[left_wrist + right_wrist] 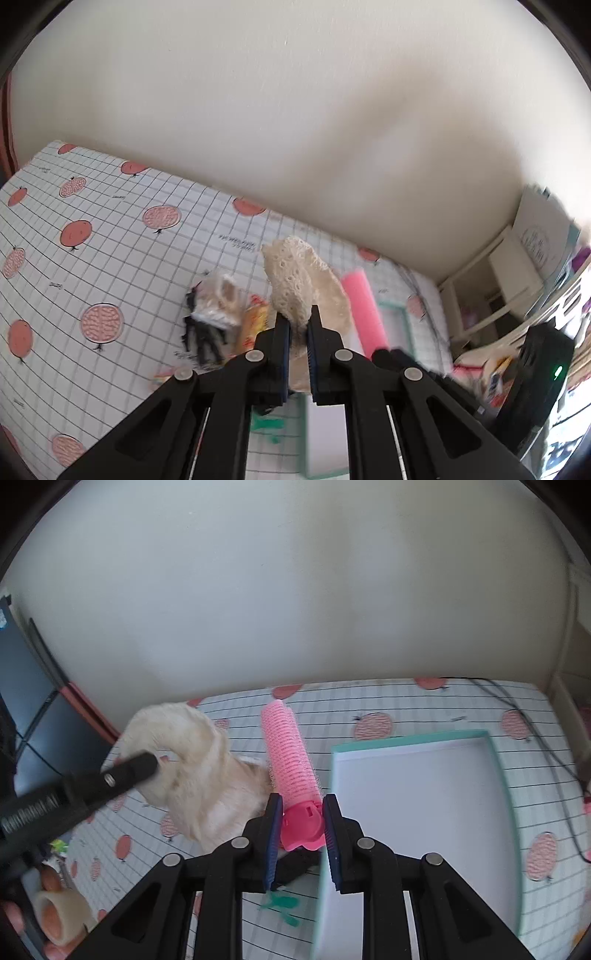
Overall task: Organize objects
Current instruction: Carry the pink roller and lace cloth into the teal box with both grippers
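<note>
Cream crocheted lace cloth is pinched between the blue-padded fingers of the left gripper, its free end rising toward 12 o'clock above the jaws and a second fold draping down toward 5 o'clock. In the right wrist view the same cloth hangs off that gripper at 9 o'clock, lifted above the white grid-patterned tablecloth with red pomegranate prints. The right gripper is clenched on the pink cylindrical hair roller, gripping its solid pink cap end, with the bristled barrel pointing to 12 o'clock. Just beside the roller at 3 o'clock lies the shallow white box with a teal rim, its near corner under the right finger. In the left wrist view, a clear plastic packet, some black clips and a yellow-orange wrapper lie together on the tablecloth at 9 o'clock of the left gripper, blurred. A small green mark or object shows below the right gripper's jaws; I cannot tell what it is.
</note>
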A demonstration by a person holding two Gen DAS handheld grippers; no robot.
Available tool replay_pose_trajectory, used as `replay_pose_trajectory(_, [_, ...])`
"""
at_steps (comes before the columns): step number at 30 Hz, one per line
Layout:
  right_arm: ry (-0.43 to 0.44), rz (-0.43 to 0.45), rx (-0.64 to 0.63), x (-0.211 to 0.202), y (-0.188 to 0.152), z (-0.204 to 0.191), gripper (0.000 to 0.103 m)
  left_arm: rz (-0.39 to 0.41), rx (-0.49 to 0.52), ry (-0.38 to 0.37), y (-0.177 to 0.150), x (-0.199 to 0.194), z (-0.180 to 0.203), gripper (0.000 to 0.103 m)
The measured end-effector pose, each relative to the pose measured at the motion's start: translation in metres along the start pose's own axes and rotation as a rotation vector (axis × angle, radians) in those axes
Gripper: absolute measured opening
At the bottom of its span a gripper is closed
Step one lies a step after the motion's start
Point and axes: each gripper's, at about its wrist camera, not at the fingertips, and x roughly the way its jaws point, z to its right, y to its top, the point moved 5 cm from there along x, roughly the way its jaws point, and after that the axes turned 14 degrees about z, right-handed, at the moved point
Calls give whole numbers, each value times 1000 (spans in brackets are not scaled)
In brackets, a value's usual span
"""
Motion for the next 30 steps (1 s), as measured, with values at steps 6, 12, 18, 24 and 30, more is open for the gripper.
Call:
replay_pose_trajectory(6, [-37, 18, 23, -15, 1, 18, 24, 30, -4, -24, -7, -3, 23, 8])
replay_pose_trajectory(12, [-58, 4, 23, -3, 1, 32, 24, 24, 20, -43, -12, 4, 40, 8])
replay_pose_trajectory(18, [-126, -24, 32, 15, -1, 64, 24, -35, 39, -76, -33, 40, 63, 8])
replay_pose_trajectory(24, [-165, -65, 119, 36, -6, 120, 24, -130, 47, -72, -62, 90, 68, 8])
replay_pose_trajectory(30, [-219, -99, 145, 43, -18, 147, 24, -203, 35, -78, -92, 130, 68, 8])
